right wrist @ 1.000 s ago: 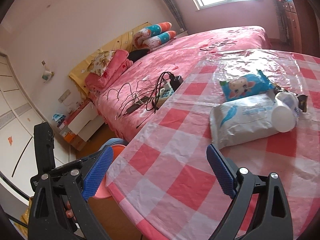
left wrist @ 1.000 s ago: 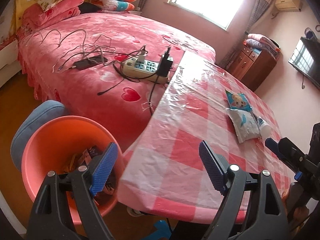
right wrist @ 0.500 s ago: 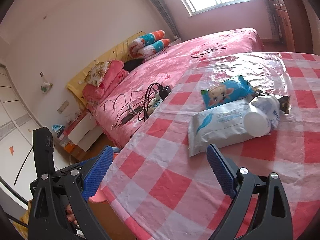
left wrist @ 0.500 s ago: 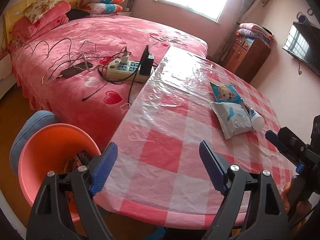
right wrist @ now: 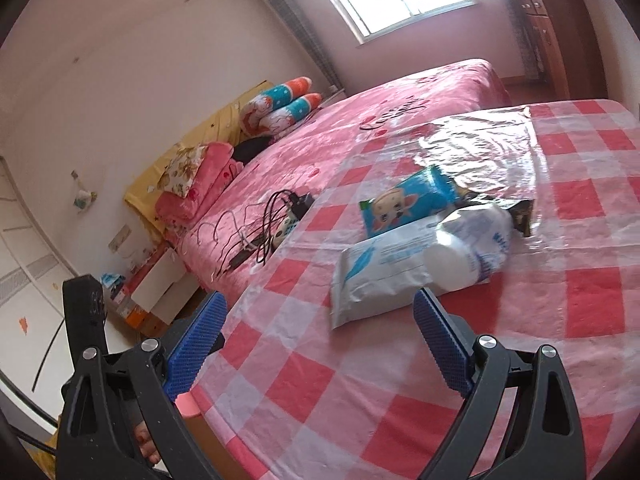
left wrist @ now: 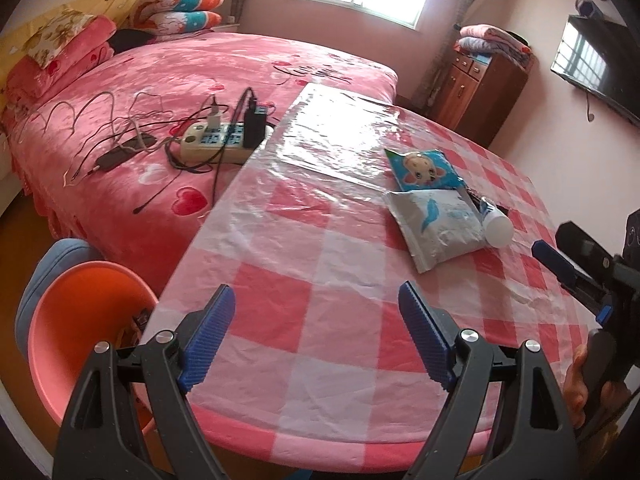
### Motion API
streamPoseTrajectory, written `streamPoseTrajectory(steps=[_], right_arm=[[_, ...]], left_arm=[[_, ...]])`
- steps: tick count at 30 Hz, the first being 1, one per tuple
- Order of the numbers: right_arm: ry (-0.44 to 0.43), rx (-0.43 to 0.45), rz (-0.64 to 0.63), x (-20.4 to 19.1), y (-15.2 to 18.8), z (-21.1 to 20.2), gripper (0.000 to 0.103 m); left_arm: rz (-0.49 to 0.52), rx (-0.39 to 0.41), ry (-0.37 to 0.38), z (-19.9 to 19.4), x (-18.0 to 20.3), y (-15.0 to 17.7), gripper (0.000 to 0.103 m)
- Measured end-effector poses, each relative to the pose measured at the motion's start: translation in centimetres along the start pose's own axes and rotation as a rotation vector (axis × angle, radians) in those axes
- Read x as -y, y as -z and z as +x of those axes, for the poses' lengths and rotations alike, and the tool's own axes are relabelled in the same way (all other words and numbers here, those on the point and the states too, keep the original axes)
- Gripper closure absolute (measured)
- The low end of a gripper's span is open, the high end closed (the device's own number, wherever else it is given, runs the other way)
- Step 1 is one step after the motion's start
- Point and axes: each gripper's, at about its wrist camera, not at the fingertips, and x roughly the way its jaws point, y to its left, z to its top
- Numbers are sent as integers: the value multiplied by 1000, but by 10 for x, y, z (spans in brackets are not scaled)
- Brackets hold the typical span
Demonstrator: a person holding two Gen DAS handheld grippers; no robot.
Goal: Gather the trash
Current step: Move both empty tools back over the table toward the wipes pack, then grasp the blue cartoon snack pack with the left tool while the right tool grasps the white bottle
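Left wrist view showed the left gripper point(left wrist: 316, 312) with its two blue pads spread wide and nothing between them, poised over the near edge of a round table point(left wrist: 320, 360) covered in pink-and-white checked plastic. Three pieces of trash lay clustered on the table's far right: one blue cartoon snack packet point(left wrist: 424, 168), one white wipes pack point(left wrist: 436, 224) just nearer, and one white bottle point(left wrist: 498, 228) on its side touching the pack. One orange bin point(left wrist: 80, 320) stood on the floor at the near left, beside the table and the pink bed point(left wrist: 200, 72). One power strip point(left wrist: 216, 144) with tangled cables rested on the bed.

Right wrist view showed the right gripper point(right wrist: 318, 316) equally wide and empty, its pads just short of the wipes pack point(right wrist: 384, 276), with the bottle point(right wrist: 468, 248) and packet point(right wrist: 404, 204) beyond. At far right in the left view, that gripper point(left wrist: 560, 264) hovered over the table's edge.
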Motion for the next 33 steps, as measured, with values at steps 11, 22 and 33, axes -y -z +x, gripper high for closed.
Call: streamPoseTrajectory(steps=[11, 22, 33], right_arm=[[56, 55, 113, 52, -16, -19, 10], [100, 57, 181, 88, -22, -18, 10], [81, -9, 182, 89, -26, 5, 10]], left_arm=[[69, -20, 37, 15, 37, -8, 19], [293, 8, 75, 50, 97, -60, 19], [490, -40, 99, 109, 131, -101, 19]])
